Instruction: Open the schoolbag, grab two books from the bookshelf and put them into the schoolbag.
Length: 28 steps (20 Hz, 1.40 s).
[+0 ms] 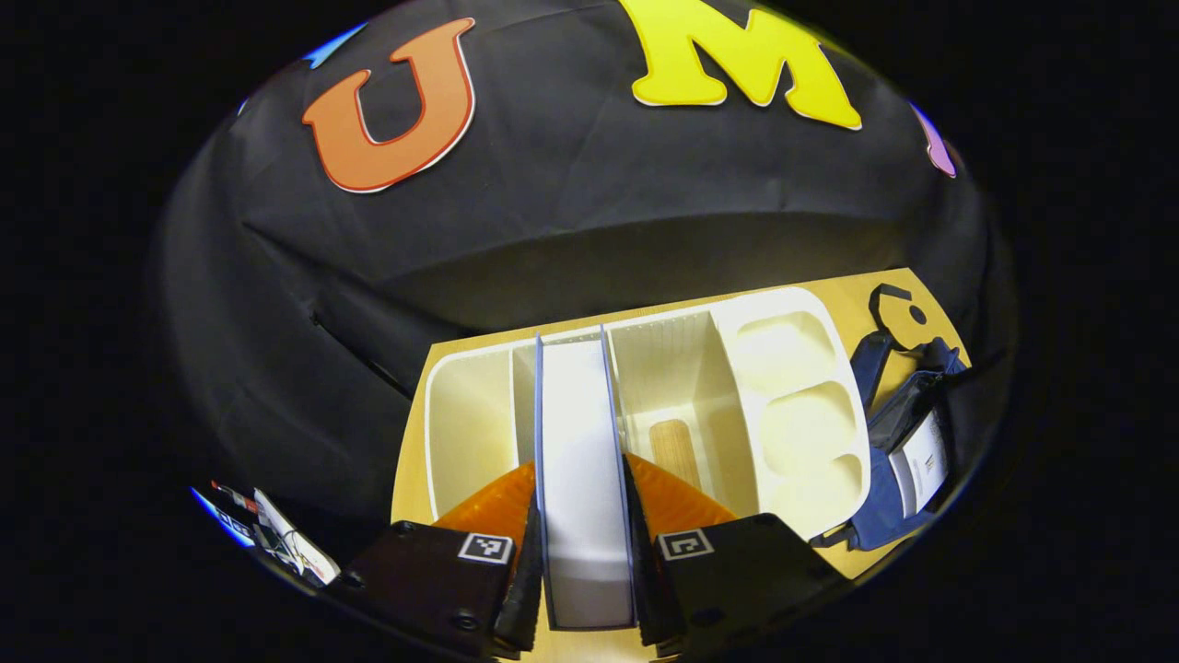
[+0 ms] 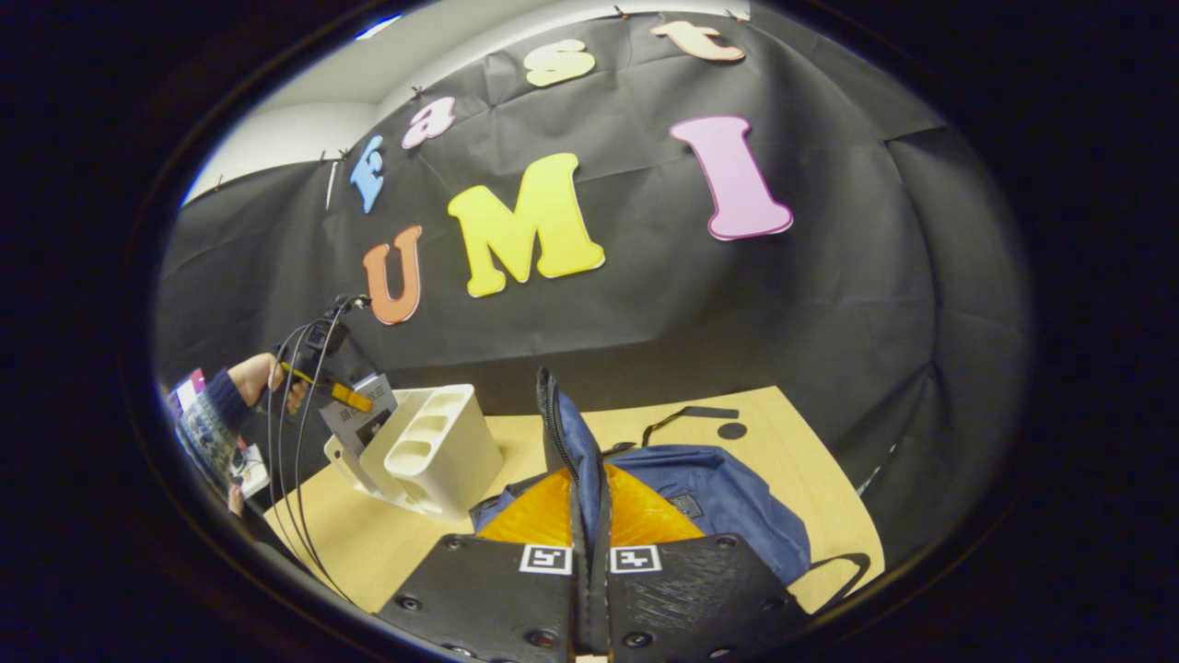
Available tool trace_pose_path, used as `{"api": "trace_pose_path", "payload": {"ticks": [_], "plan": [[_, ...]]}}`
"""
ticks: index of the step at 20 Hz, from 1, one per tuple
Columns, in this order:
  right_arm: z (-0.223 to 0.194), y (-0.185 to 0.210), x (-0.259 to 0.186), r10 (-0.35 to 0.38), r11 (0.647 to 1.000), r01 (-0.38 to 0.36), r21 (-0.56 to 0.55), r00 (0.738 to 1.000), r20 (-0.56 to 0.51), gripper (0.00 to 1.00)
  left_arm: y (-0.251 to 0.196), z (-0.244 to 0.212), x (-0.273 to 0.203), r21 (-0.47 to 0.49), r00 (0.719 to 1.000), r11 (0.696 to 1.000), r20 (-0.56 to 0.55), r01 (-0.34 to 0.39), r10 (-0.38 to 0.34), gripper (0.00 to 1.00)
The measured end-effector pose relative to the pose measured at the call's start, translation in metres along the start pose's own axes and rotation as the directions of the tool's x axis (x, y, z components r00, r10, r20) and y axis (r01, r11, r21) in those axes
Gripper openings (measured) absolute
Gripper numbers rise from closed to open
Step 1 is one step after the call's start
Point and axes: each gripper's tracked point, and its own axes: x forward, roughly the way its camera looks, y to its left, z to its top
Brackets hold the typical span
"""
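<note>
L claw on book at the shelf, R claw pinching the bag flap.

Left gripper view: left gripper (image 1: 586,552) at btm centre, both fingers pressed on the covers of a blue-edged book with white pages (image 1: 582,460), standing upright over the cream plastic bookshelf organiser (image 1: 792,396) w/ dividers, mid-frame on the light wooden table (image 1: 410,460); navy fabric schoolbag (image 1: 898,460) lies at the right edge, just beside the organiser. Right gripper view: right gripper (image 2: 589,562) at btm centre, fingers together, clamped on the bag's upturned zip-edged flap (image 2: 566,442); rest of the bag spreads on the table, centre-right. Mid-left of the frame, a hand (image 2: 267,378) w/ dark sleeve holds the other gripper above the organiser; cables hang from it.
</note>
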Motion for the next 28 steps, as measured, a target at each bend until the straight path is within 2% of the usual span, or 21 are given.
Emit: {"api": "trace_pose_path", "payload": {"ticks": [1,2,4,5,6,7,8,9,10,17,18,19,21,22,24,25,28], "plan": [[0.0,-0.001,0.0,-0.001,1.0,0.001,0.002,1.0,0.001,0.0,0.002,0.0,-0.001,-0.009,1.0,1.0,0.007,-0.003,0.003,0.46],[-0.002,-0.001,0.0,-0.002,1.0,0.002,0.004,1.0,0.001,0.0,0.005,-0.002,-0.004,-0.013,1.0,1.0,0.004,-0.012,0.012,0.42],[-0.004,-0.001,0.0,-0.002,1.0,0.002,0.009,1.0,-0.003,0.0,0.011,-0.006,-0.012,-0.021,1.0,1.0,0.006,-0.019,0.019,0.41],[-0.005,-0.001,0.0,-0.002,1.0,0.002,0.012,1.0,-0.002,0.01,0.015,-0.008,-0.016,-0.032,1.0,0.999,0.007,-0.024,0.024,0.46],[-0.005,-0.001,-0.001,-0.002,1.0,0.002,0.015,1.0,-0.001,0.01,0.017,-0.011,-0.021,-0.038,1.0,0.999,0.014,-0.02,0.021,0.41],[-0.006,-0.001,-0.001,0.0,1.0,0.0,0.015,1.0,-0.001,0.0,0.018,-0.014,-0.027,-0.052,1.0,0.999,0.018,-0.015,0.016,0.45],[-0.008,-0.001,0.0,-0.002,1.0,0.002,0.013,1.0,-0.004,0.0,0.021,-0.017,-0.034,-0.073,1.0,0.997,0.025,-0.014,0.016,0.41],[-0.009,-0.002,-0.001,-0.004,1.0,0.004,0.011,1.0,-0.008,0.0,0.022,-0.021,-0.042,-0.087,0.999,0.996,0.028,-0.012,0.015,0.45],[-0.009,-0.002,-0.001,-0.003,1.0,0.003,0.011,1.0,-0.012,0.01,0.023,-0.026,-0.048,-0.1,0.999,0.995,0.036,-0.009,0.012,0.42],[-0.021,0.0,0.0,-0.032,0.999,0.031,-0.034,0.999,-0.034,0.0,0.007,-0.079,-0.099,-0.214,0.995,0.974,0.08,0.081,-0.065,0.42],[-0.024,0.001,0.0,-0.039,0.998,0.037,-0.048,0.999,-0.038,0.0,0.006,-0.09,-0.105,-0.216,0.994,0.973,0.078,0.086,-0.07,0.46],[-0.027,0.002,0.0,-0.043,0.997,0.041,-0.058,0.998,-0.04,0.0,0.004,-0.099,-0.112,-0.216,0.994,0.972,0.083,0.094,-0.077,0.42],[-0.031,0.005,-0.001,-0.049,0.996,0.046,-0.073,0.998,-0.043,0.0,0.003,-0.116,-0.127,-0.235,0.991,0.966,0.103,0.112,-0.09,0.42],[-0.034,0.005,-0.001,-0.052,0.996,0.049,-0.074,0.998,-0.045,0.01,0.005,-0.123,-0.135,-0.261,0.989,0.958,0.125,0.116,-0.085,0.46],[-0.037,0.011,0.001,-0.04,0.998,0.037,-0.056,0.998,-0.056,0.01,0.005,-0.139,-0.148,-0.323,0.983,0.937,0.165,0.134,-0.084,0.46],[-0.037,0.015,0.0,-0.029,0.998,0.027,-0.048,0.998,-0.057,0.0,0.004,-0.148,-0.152,-0.354,0.98,0.924,0.179,0.148,-0.088,0.42],[-0.036,0.019,0.003,-0.023,0.999,0.021,-0.041,0.998,-0.058,0.0,-0.004,-0.173,-0.162,-0.446,0.968,0.866,0.207,0.225,-0.145,0.42]]}}
